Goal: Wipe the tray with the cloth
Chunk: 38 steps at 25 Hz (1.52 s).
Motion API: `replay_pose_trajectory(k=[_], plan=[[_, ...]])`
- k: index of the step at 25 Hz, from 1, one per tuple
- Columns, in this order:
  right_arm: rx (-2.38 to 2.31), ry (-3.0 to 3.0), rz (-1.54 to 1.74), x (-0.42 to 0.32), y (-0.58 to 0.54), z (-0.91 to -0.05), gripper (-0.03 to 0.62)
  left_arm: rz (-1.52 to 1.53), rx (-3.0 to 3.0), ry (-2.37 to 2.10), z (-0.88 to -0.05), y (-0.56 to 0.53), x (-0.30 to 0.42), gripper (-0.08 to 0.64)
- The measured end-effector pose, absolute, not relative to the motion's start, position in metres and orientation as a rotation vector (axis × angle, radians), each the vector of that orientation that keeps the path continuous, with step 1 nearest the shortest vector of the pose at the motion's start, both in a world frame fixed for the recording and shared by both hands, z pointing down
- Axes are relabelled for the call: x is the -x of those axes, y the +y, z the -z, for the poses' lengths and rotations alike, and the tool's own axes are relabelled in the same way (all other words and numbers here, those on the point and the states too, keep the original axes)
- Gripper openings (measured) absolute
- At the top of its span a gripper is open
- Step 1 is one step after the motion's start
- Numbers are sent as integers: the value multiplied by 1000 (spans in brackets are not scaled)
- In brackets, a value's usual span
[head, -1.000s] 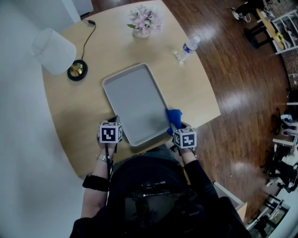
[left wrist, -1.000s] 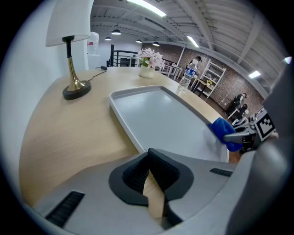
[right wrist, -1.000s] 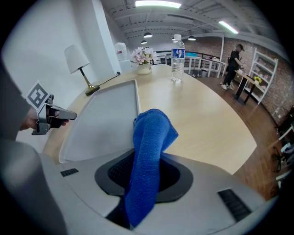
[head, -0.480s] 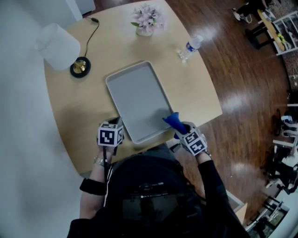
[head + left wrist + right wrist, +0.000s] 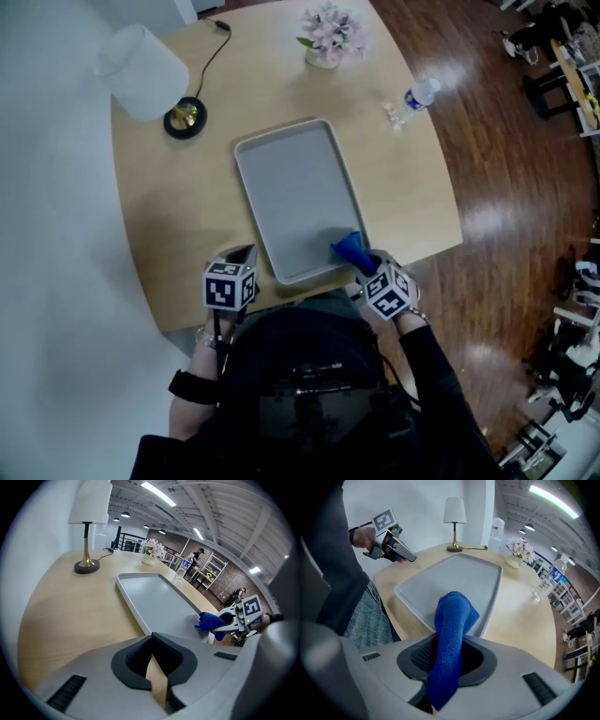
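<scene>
Lamp (image 5: 141,61) sits at the far left of the tan wooden surface (image 5: 169,216), with a white shade and a brass base. Its black cord (image 5: 212,49) runs off toward the far edge.

Left tongs (image 5: 246,253) are at the near edge of the surface, just left of the tray's near left corner, angled down over bare wood. The tips are closed together with nothing between them, only wood showing in the gap behind. A hand and a dark sleeve hold them from below.

Tray (image 5: 286,173) is grey and rectangular with a low rim. It lies flat mid-surface, its long side running away from the person and turned slightly. Nothing is inside it apart from the cloth at one corner.

Cloth (image 5: 348,248) is blue and bunched into a roll. It is at the tray's near right corner and sticks out ahead of the right tongs over the tray floor. Can't tell if its free end touches the tray or hangs just off it.

Right tongs (image 5: 363,264) are just beside that corner, pointing steeply down. They are clamped part-way open on the cloth, which fills the gap between the pads.

Flowers (image 5: 328,33) in a small vase stand at the far edge, well clear of the tray. Plastic bottle (image 5: 417,97) lies on its side near the far right edge. Dark wood floor (image 5: 506,187) is to the right.
</scene>
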State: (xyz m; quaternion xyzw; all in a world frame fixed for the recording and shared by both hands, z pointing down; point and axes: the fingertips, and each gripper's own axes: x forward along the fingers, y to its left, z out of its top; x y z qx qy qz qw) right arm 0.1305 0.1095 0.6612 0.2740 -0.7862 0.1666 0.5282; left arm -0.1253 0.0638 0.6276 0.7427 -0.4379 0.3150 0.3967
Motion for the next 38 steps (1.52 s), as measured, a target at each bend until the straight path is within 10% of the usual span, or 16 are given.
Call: replay_pose_trajectory(k=[38], plan=[[-501,-2047,-665,78,161,-658,109,-781,-1878,-1164,-625,106,189,5]])
